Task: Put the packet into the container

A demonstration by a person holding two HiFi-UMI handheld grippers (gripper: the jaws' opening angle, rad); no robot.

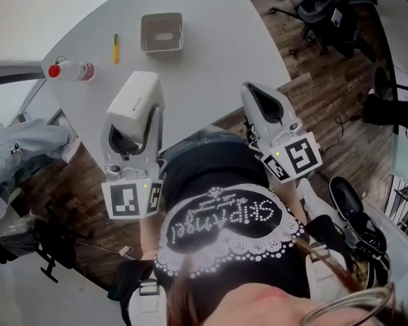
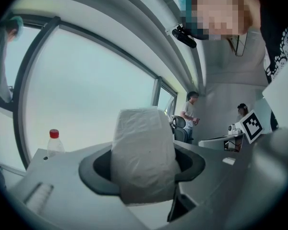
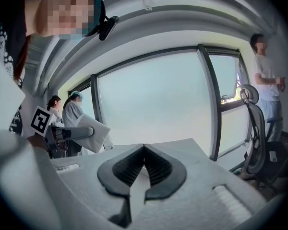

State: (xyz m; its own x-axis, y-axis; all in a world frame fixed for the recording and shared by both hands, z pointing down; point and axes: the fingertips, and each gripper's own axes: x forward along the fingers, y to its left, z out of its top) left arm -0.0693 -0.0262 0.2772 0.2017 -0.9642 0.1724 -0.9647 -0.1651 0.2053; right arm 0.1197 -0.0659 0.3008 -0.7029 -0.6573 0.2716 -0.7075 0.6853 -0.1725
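A white plastic-wrapped packet [image 1: 136, 100] stands upright between the jaws of my left gripper [image 1: 134, 131], held above the near edge of the white table [image 1: 211, 53]. In the left gripper view the packet [image 2: 143, 152] fills the gap, and the left gripper [image 2: 144, 169] is shut on it. The container [image 1: 162, 32], a small open grey box, sits on the table beyond the packet. My right gripper [image 1: 257, 95] hovers at the table's near right edge. Its ribbed jaws meet at the tips with nothing between them in the right gripper view [image 3: 143, 151].
A clear bottle with a red cap [image 1: 69, 70] lies at the table's left edge, and a yellow pen [image 1: 115, 48] lies left of the container. Office chairs [image 1: 326, 5] stand on the wooden floor at the right. People stand by the windows.
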